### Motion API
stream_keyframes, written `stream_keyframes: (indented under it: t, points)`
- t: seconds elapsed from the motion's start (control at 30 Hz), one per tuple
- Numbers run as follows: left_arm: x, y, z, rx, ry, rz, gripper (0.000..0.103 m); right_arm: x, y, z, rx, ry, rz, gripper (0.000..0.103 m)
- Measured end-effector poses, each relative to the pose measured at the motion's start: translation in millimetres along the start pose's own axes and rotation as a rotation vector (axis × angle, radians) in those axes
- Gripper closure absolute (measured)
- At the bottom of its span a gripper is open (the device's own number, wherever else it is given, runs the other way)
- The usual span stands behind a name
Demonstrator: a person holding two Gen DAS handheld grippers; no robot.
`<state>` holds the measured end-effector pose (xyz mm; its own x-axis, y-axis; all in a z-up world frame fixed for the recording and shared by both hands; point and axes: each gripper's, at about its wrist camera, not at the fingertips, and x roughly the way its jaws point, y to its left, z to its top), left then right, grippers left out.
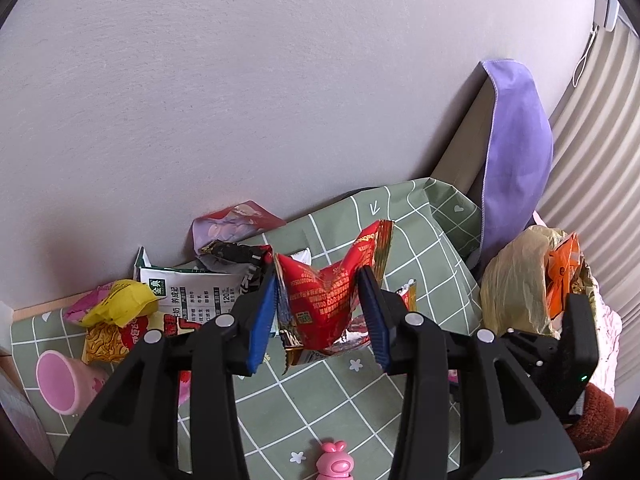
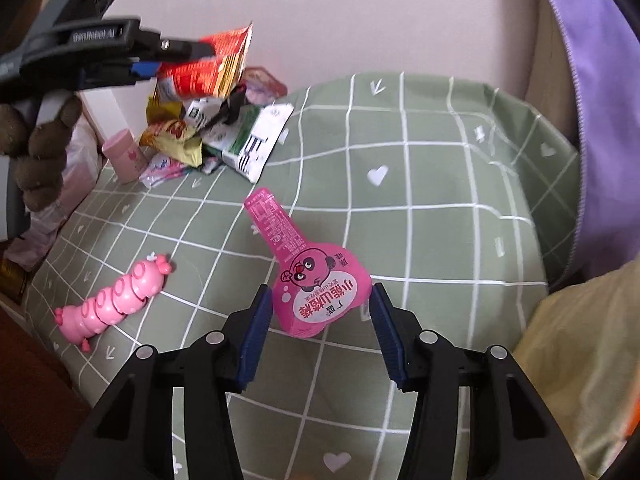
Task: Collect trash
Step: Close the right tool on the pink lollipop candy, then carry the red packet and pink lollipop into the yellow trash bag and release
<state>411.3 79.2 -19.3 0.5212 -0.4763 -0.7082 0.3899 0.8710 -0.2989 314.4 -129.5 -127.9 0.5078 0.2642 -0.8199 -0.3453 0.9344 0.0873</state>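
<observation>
We are working over a green checked cloth (image 2: 420, 208) against a pale wall (image 1: 240, 80), with wrappers (image 2: 208, 132) piled at the wall and a pink toy (image 2: 116, 296) lying apart. Our left gripper (image 1: 320, 312) is clamping a red packet (image 1: 324, 296) aloft. Our right gripper (image 2: 320, 320) is standing apart around a pink pouch (image 2: 316, 292) on the cloth, beside a yellow bag (image 1: 516, 280) holding an orange wrapper (image 1: 560, 276).

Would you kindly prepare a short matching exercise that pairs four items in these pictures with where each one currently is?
Things:
1. red snack wrapper
2. pink pouch
3. pink caterpillar toy
4. yellow plastic bag

Places:
A. lying on the green checked cloth, away from both grippers
B. held up by the left gripper
C. between the right gripper's open jaws, on the cloth
D. at the table's right edge, holding an orange wrapper

Pairs: 1-B, 2-C, 3-A, 4-D
</observation>
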Motion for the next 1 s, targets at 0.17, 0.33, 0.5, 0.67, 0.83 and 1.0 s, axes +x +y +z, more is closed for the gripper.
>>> stream_keyframes:
  t: [0.17,0.33,0.5,0.67,0.83,1.0]
  points:
    - [-12,-9,7,0.007,-0.034,-0.018,0.065,-35,-6,7,0.015,-0.058,-0.057,0.056]
    - [-31,-42,34,0.076,-0.111,-0.078,0.065,-95,-17,27,0.042,-0.200,-0.139,0.056]
    - [-52,-90,66,0.153,-0.215,-0.168,0.065,-162,-38,41,0.091,-0.353,-0.251,0.056]
    - [-60,-149,90,0.234,-0.263,-0.317,0.065,-207,-58,38,0.134,-0.427,-0.360,0.056]
    - [-52,-204,94,0.301,-0.229,-0.438,0.065,-237,-75,25,0.171,-0.453,-0.490,0.056]
    - [-37,-251,79,0.379,-0.195,-0.511,0.065,-261,-96,1,0.242,-0.466,-0.573,0.056]
